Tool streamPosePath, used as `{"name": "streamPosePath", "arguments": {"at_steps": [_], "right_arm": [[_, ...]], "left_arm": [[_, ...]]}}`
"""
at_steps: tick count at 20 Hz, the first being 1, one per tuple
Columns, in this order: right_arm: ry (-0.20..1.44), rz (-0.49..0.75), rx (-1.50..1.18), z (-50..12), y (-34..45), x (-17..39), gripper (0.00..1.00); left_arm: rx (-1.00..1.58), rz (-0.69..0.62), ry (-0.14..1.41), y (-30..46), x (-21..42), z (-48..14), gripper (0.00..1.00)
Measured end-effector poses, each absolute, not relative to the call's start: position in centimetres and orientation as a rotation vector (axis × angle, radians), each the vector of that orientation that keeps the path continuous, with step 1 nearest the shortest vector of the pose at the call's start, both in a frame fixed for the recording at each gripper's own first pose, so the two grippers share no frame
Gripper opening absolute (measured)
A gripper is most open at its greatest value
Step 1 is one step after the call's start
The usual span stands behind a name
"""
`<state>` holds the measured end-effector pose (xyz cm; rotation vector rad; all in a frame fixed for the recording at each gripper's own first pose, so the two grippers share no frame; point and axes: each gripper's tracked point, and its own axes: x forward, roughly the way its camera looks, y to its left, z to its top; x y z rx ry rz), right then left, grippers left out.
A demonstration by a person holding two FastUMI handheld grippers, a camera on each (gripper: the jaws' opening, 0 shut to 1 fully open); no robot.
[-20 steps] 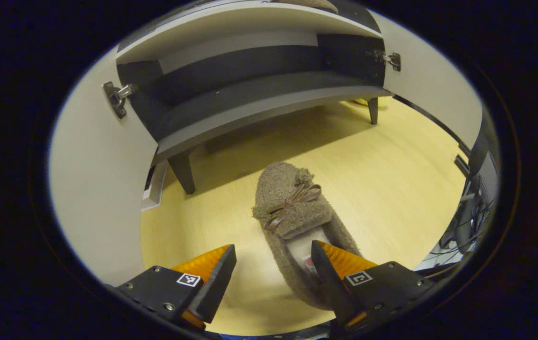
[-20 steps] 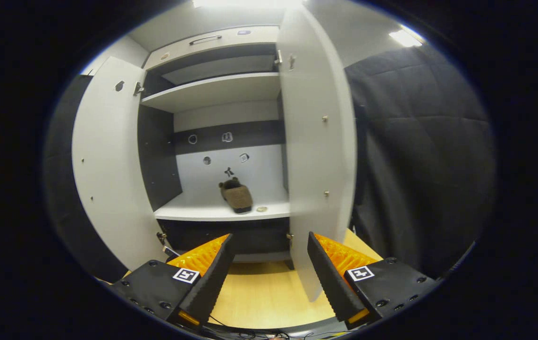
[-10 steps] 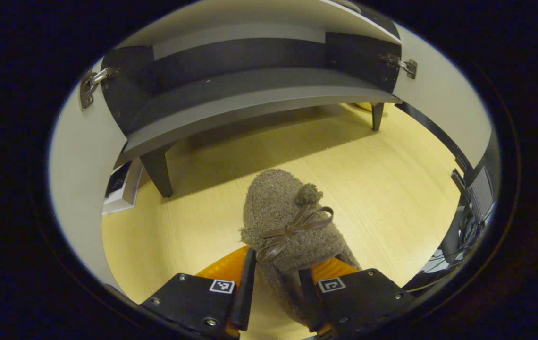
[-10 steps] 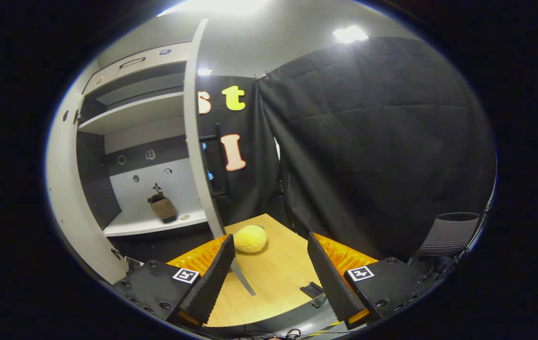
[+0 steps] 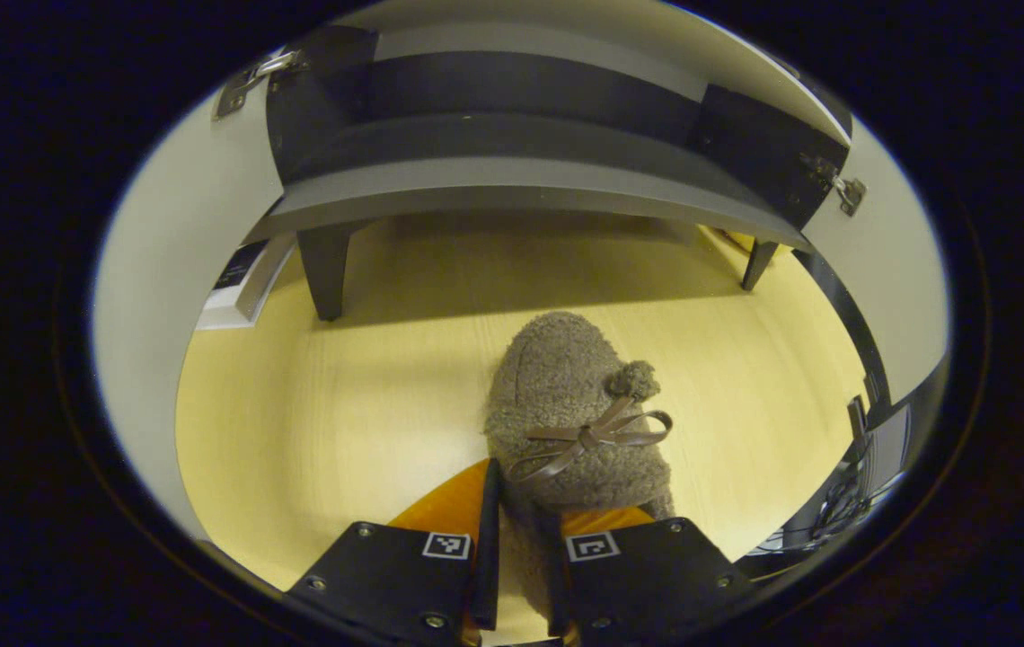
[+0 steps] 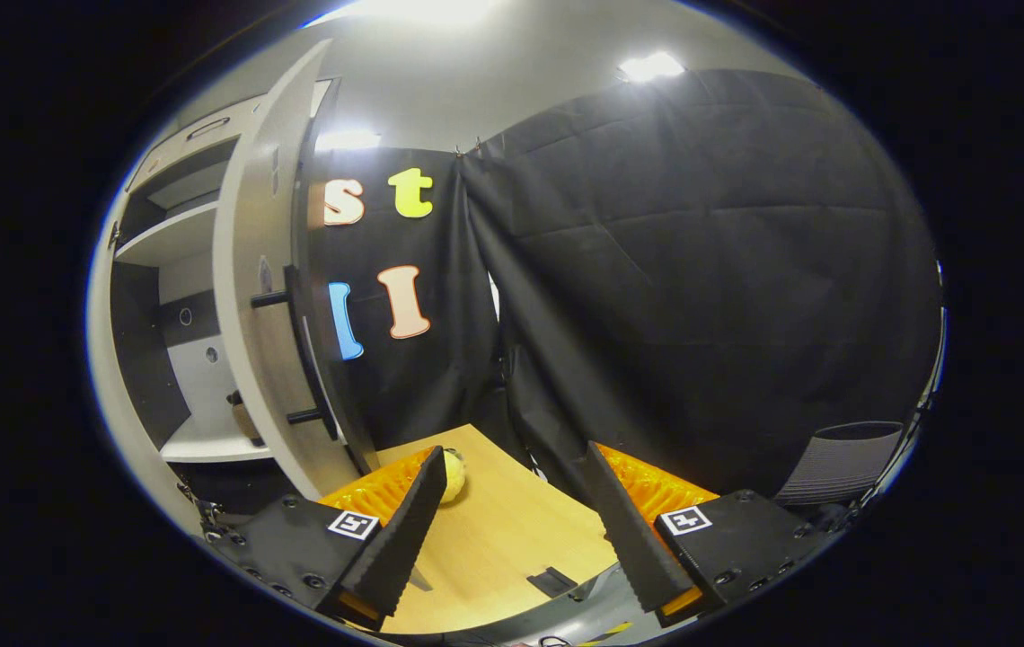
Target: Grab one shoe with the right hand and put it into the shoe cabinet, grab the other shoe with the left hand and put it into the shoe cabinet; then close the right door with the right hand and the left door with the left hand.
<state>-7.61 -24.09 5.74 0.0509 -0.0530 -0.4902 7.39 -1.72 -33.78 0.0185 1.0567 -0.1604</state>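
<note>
1. The shoe cabinet point(image 5: 512, 184) spans the top of the left gripper view, both doors open, standing on the wood floor point(image 5: 332, 404).
2. In the right gripper view, the right door point(image 6: 256, 296) stands at the left of the frame.
3. The fuzzy brown shoe point(image 5: 570, 409) sits lower centre, heel pinched between the left tongs point(image 5: 519, 575).
4. The right tongs point(image 6: 512, 530) are spread, holding nothing.
</note>
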Motion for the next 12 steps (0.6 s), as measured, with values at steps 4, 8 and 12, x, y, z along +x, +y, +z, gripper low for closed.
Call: {"name": "streamPosePath", "arguments": {"at_steps": [4,8,12], "right_arm": [[-0.055,-0.459,0.053,6.7,-27.3,-4.4,0.98],[-0.062,-0.43,0.07,7.3,-29.7,-1.9,0.98],[-0.06,-0.404,0.105,7.3,-31.8,0.0,0.98]], "left_arm": [[-0.013,-0.028,1.052,-0.3,7.3,-32.9,0.02],[-0.06,0.019,1.069,-0.6,6.8,-33.0,0.02],[-0.108,0.077,1.046,0.3,7.3,-30.9,0.02]]}}
